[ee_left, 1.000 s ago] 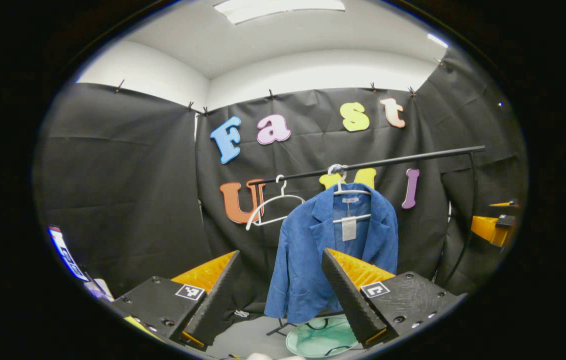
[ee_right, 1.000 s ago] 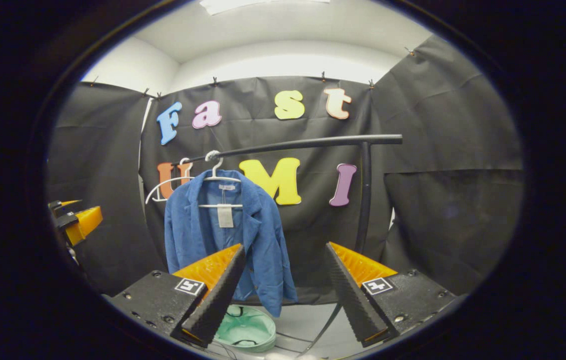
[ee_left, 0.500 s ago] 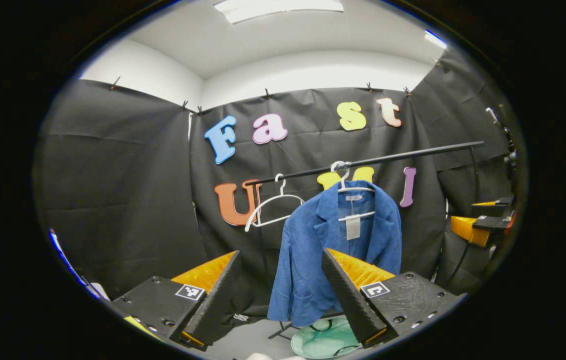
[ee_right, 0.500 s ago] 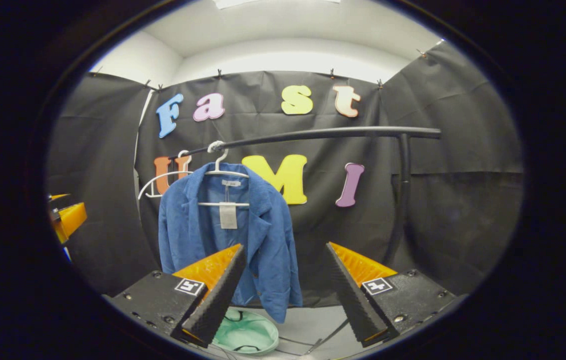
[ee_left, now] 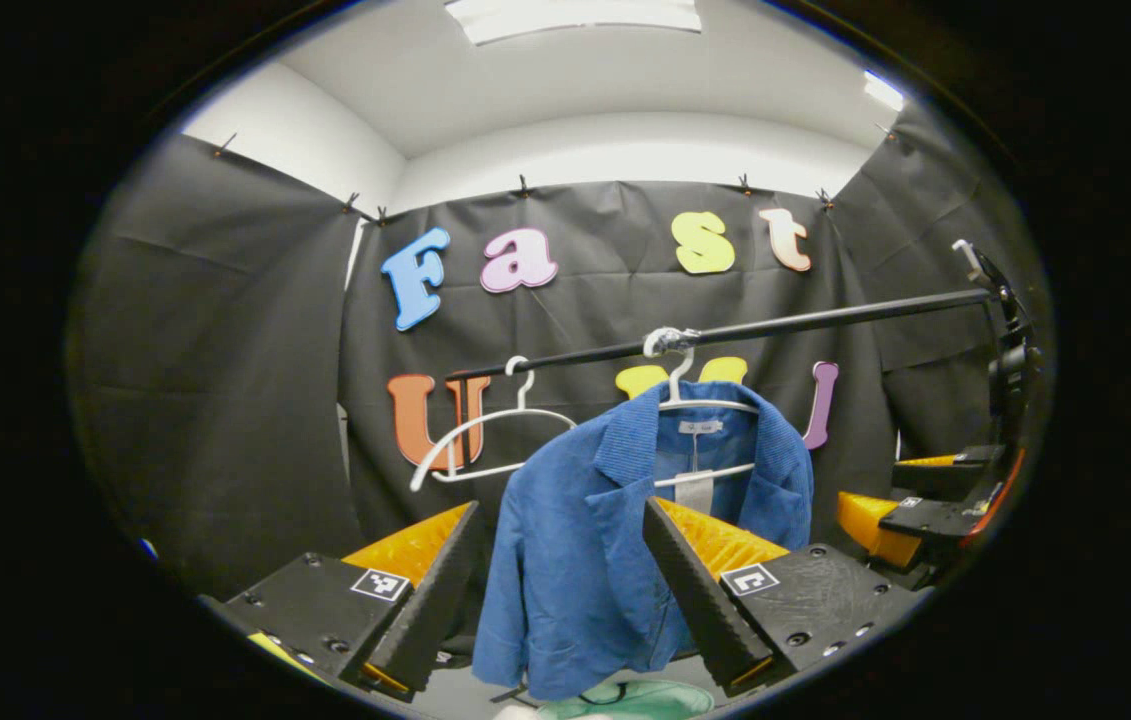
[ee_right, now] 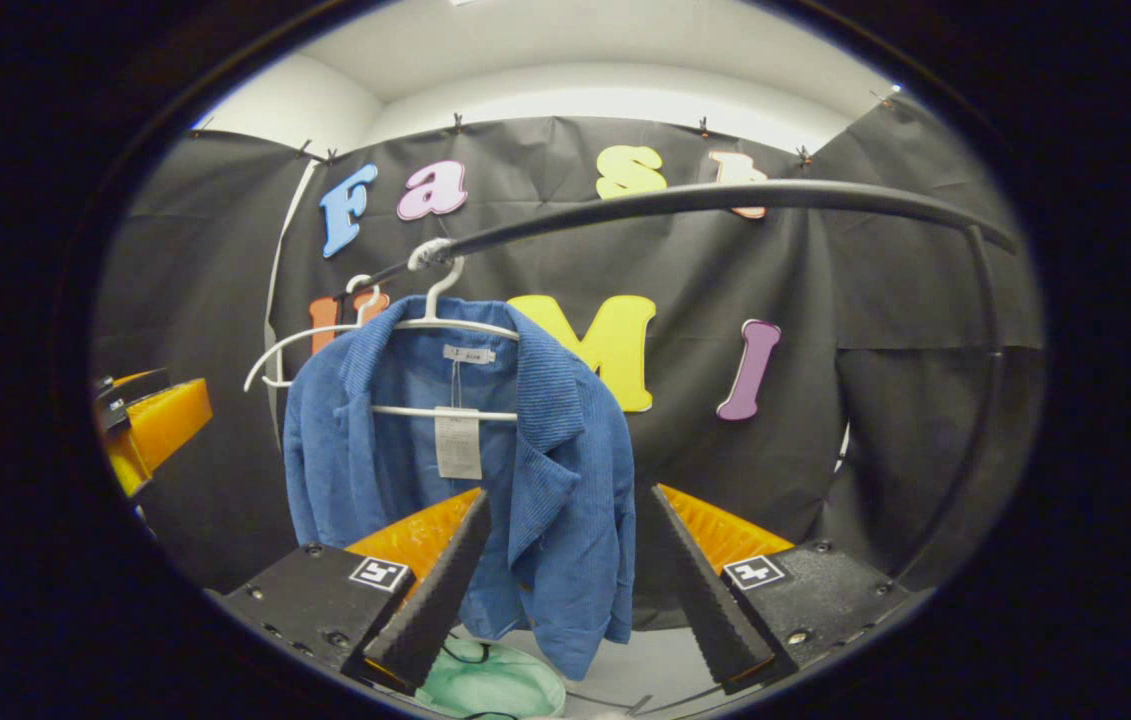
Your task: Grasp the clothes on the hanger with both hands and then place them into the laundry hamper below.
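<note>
Blue corduroy jacket hung on a white plastic hanger from a black metal rail, pale green round hamper below, left gripper and right gripper both spread wide, short of the fabric.

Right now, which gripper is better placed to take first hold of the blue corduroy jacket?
Probably the left gripper: the blue corduroy jacket hangs centred between its open fingers. The right gripper, also open, frames just the jacket's edge.

Pinned black cloth walls enclose the booth beneath a white ceiling with a bright rectangular light panel
</note>
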